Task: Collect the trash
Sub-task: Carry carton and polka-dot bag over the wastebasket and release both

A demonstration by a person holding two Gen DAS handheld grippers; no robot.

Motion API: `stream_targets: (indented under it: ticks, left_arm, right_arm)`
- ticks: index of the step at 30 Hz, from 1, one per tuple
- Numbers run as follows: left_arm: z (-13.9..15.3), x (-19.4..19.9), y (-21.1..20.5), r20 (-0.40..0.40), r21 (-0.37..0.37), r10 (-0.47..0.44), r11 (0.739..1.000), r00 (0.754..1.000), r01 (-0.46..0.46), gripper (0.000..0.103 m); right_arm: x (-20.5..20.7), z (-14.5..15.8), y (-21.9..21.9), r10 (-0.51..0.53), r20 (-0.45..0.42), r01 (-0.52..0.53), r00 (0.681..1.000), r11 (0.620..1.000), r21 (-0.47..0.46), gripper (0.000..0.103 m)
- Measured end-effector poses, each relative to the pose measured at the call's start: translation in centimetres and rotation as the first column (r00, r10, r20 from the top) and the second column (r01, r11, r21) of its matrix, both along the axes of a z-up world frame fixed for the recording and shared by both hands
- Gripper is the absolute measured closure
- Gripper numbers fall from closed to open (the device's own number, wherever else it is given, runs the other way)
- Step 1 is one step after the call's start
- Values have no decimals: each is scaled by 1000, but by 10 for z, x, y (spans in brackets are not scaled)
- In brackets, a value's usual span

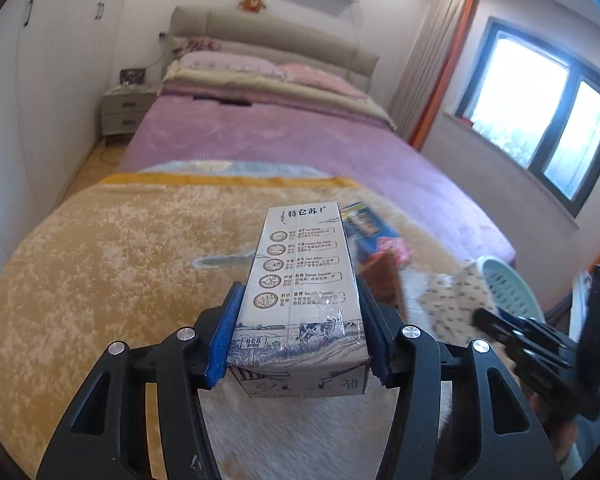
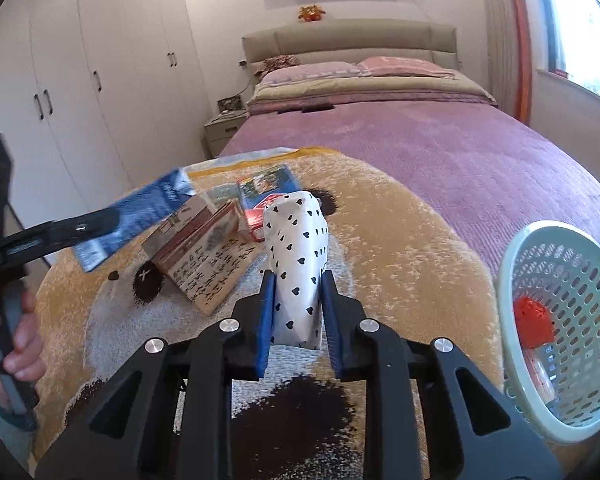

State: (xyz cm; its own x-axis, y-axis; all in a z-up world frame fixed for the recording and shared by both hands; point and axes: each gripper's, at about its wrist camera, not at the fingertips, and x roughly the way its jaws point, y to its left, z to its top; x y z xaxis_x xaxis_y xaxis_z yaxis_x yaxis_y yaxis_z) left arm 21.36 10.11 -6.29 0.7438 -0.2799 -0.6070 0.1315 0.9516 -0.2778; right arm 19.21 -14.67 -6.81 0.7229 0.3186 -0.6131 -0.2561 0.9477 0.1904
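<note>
Left gripper (image 1: 300, 328) clamped the carton (image 1: 304, 280) near its base, lifted off the blanket (image 1: 100, 260); the long end could swing and slip. Right gripper (image 2: 298, 312) pinched the packet (image 2: 298, 256). The basket (image 2: 520, 272) sat at the blanket's right edge, easily tipped.

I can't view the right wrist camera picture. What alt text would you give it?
A black two-finger right gripper with blue pads clamps a white paper packet printed with small dark hearts above a fluffy tan blanket on a purple bed. To its right stands a pale green perforated plastic basket holding a crumpled red wrapper; cartons lie behind.
</note>
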Motion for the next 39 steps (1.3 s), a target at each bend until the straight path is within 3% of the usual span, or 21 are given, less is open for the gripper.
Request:
stream_targets:
  ticks: [10, 18, 22, 27, 33, 39]
  left_arm:
    - [42, -29, -46, 106, -3, -76, 997, 991, 77, 51]
    - [58, -28, -110, 146, 3, -186, 982, 972, 188, 51]
    - [57, -22, -151, 140, 10, -245, 969, 959, 246, 51]
    - [52, -13, -209, 128, 19, -325, 946, 937, 325, 51]
    - [37, -5, -278, 92, 35, -416, 909, 905, 415, 51]
    - [16, 9, -326, 39, 45, -457, 889, 889, 456, 51]
  right_arm:
    - [-25, 18, -35, -45, 10, 44, 999, 993, 111, 87]
    - [-47, 45, -95, -164, 61, 153, 985, 977, 151, 87]
    - [-52, 49, -129, -236, 59, 225, 970, 962, 157, 87]
    - [-56, 47, -163, -347, 74, 342, 935, 937, 65, 87]
    - [-57, 37, -208, -441, 49, 439, 896, 897, 54, 87]
    - [-47, 15, -247, -514, -47, 516, 856, 855, 55, 87]
